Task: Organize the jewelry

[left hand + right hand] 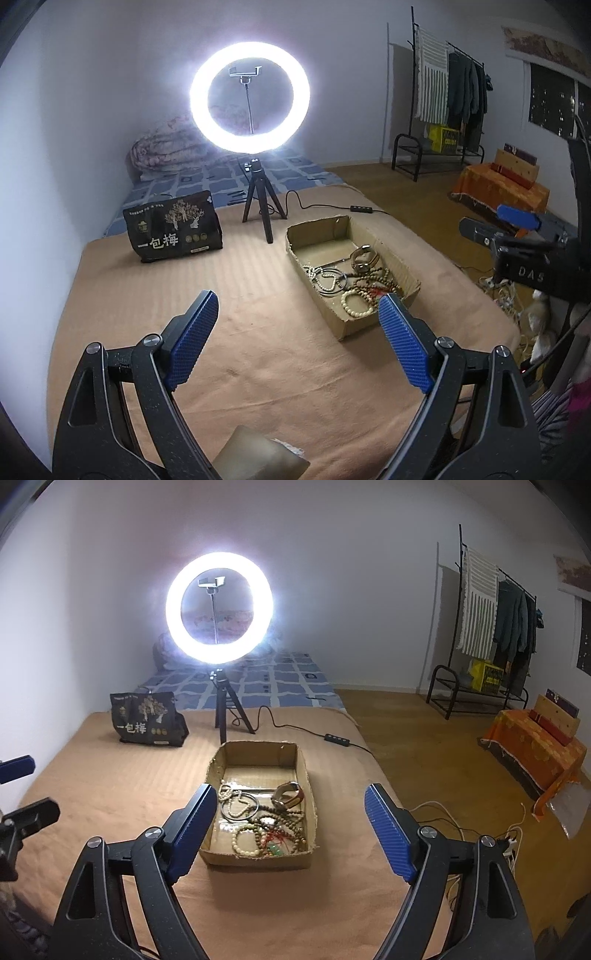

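A bed covered by a tan blanket (110,805) fills most of both views, with a blue patterned sheet (273,686) seen beyond it against the white wall. A lit ring light (219,609) is raised on a small black tripod (223,709) near the far edge of the blanket, and its cable (295,727) is trailed off to the right. A dark snack bag (173,230) is stood to the left of the tripod. A clothes rack (491,627) hung with garments is set against the far wall on the right, and an orange-draped stand (535,746) is placed on the wooden floor. An open cardboard box (306,775) is laid on the blanket in front of the tripod; the jewelry is gathered in its near half: a wristwatch (286,794), a thin metal bangle (240,806), a pale bead bracelet (245,843) and tangled darker bead strands (284,825). The left gripper (299,317) is held over bare blanket just left of the box, spread wide with nothing between its pads. The right gripper (290,812) is hung above the box's near end, its jaws likewise spread and empty.
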